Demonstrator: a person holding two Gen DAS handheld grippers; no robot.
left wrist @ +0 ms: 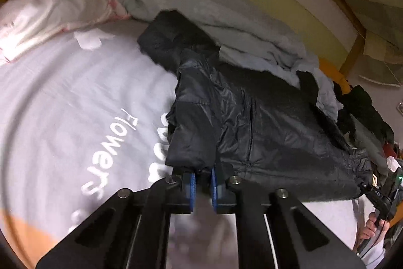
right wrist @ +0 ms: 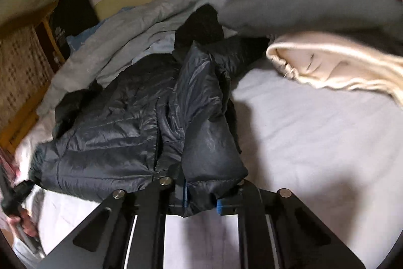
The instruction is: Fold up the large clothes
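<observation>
Jaws of left gripper nearly together, pinching the hem edge of a dark puffer jacket. Right gripper clamped on a thick fold at the jacket's other side. Jacket lies just ahead of both, spread on a white bedsheet. Beyond it: grey blanket, cream hooded garment. Risk: the slick shell slides from the left's thin pinch when lifted; far clutter may snag the fold.

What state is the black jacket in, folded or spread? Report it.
Partly folded. The black jacket lies flat on the bed, and one sleeve is already laid over its front; the body is not yet doubled.
</observation>
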